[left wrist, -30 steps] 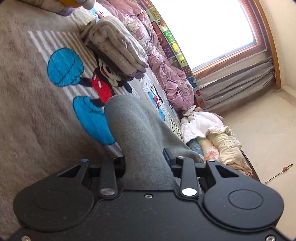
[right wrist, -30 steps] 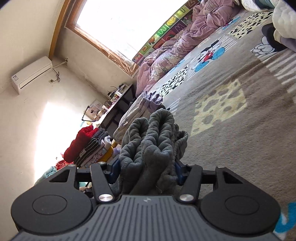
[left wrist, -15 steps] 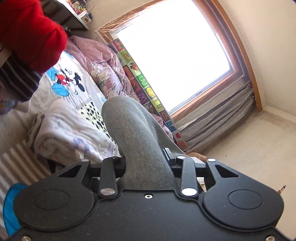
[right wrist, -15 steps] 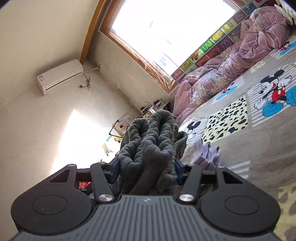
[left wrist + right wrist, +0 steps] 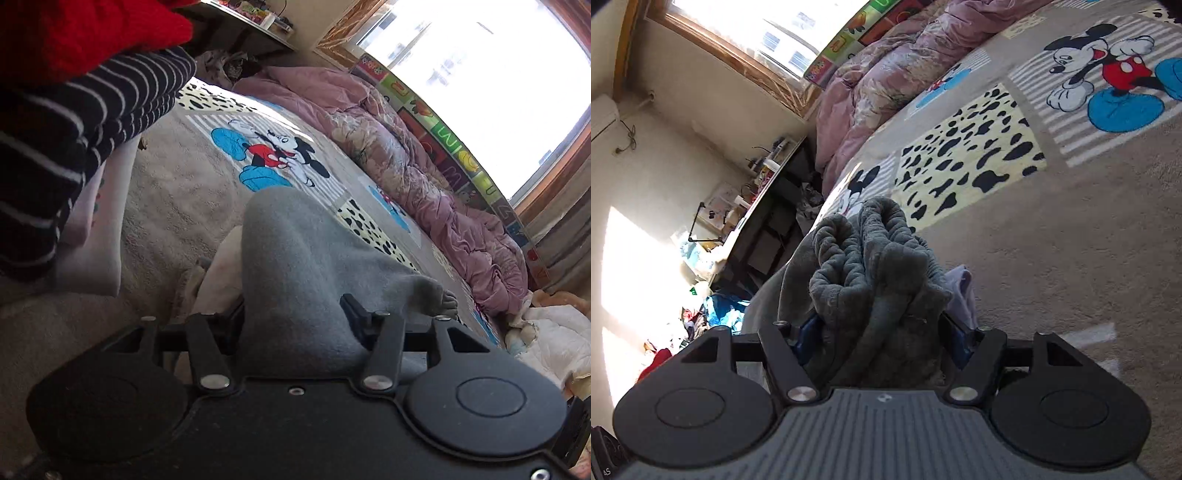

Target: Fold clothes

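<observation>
The left tongs [image 5: 295, 314] clench a smooth fold of the grey garment [image 5: 291, 266], which runs forward from them above the bed's cartoon blanket [image 5: 177, 192]. The right tongs [image 5: 879, 328] grip its bunched, ribbed end [image 5: 871, 258] (likely a waistband). A folded stack [image 5: 74, 129] sits just left of the left tongs, the nearer pair.

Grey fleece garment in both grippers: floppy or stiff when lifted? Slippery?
Likely floppy: the grey fleece garment bunches into soft ridges in the right gripper and bulges from the left gripper. Probably not slippery: the nap looks fuzzy. Seemingly light though bulky.
</observation>
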### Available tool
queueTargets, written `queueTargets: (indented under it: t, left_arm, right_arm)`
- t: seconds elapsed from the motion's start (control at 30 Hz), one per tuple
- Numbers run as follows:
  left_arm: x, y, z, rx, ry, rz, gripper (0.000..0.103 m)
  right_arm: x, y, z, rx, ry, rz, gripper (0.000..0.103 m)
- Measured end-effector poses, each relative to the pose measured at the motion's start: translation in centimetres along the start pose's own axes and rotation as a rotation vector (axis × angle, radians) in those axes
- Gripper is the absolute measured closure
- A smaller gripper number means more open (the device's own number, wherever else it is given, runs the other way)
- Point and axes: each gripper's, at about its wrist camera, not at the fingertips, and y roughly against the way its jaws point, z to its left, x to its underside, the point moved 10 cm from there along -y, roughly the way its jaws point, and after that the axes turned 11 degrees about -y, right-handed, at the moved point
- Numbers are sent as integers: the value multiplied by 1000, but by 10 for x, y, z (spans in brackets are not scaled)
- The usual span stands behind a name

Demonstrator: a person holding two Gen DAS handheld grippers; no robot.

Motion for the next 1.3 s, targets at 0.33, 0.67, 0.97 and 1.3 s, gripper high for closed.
queueTargets:
  t: [0.33,0.67,0.97,1.3]
  left_arm:
    - [15,91,-34,-14,-156,-94,28]
    - [38,169,-66,-90,-402,-73,5]
    - [37,247,-71,-234,-541,-94,0]
    - [30,309,-81,-291,-610,-131,0]
  right_arm:
    - [-12,75,20,-48,46,-115,19]
    - [33,196,62,250,348,-100,0]
    - [87,279,99,405,472,-70,0]
    - [128,332,149,426,553,-100,0]
